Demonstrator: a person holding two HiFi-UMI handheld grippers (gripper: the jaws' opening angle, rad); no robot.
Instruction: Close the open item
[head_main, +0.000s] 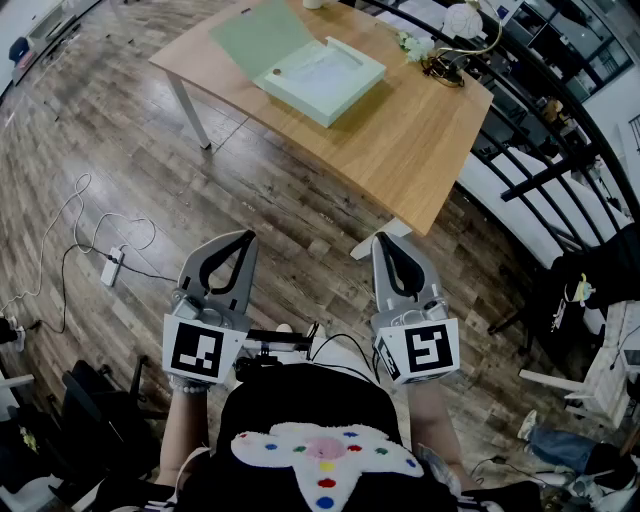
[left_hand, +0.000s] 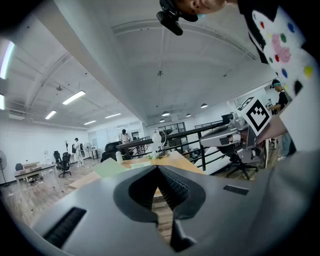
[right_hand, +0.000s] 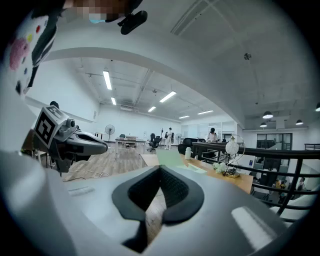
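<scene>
Nearest: black top with a white dotted patch, at the near edge of the head view. The person stands on the wooden floor.
Left hand-held gripper: jaws together, nothing between them. Held just ahead of the body, pointing forward, tipped slightly down.
Right hand-held gripper: jaws together as well, empty. Beside the left one but apart from it, in the same near-level pose.
Task item: pale green box on the far counter, toward its left end. Its lid is thrown back to the far left.
Step in hand: approach, by my reading. Both tools are well apart from the box and nothing is touched.
Next move calls for: walking up to the counter, slipping one closed tip under the lid's free far-left edge and swinging it over onto the tray. The other tool could steady the base.
</scene>
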